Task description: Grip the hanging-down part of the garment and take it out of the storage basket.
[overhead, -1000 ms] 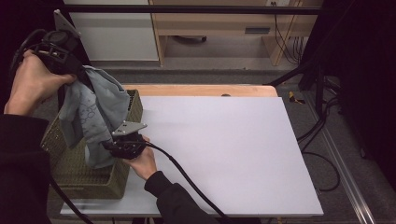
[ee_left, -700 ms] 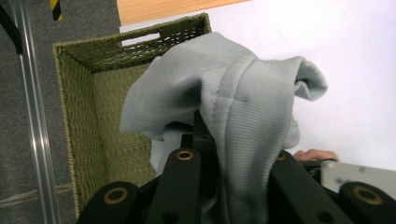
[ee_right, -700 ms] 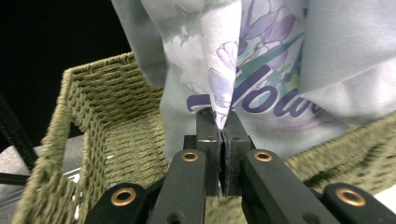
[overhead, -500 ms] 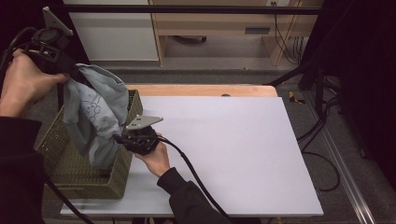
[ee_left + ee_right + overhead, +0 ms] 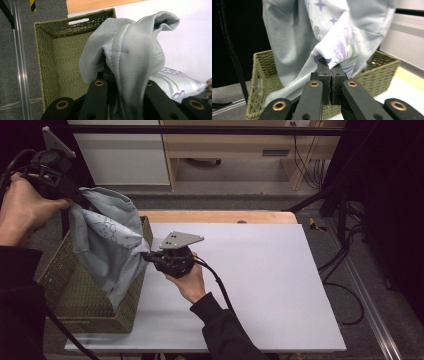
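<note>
Garment [image 5: 107, 245] lifted higher, basket [image 5: 75, 300] beneath

The high view looks forward and down on the white table [image 5: 260, 285] from the person's side. Each gripper view rides close behind its own black jaws. All three share the pale blue garment [image 5: 107, 245] [image 5: 130, 55] [image 5: 294, 37] and the green wicker basket [image 5: 75, 300] [image 5: 57, 50] [image 5: 259, 70] at nine o'clock.

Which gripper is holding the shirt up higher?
The left gripper. It pinches the shirt up top, above the basket, while the right gripper pinches it lower down by the basket's rim.
</note>
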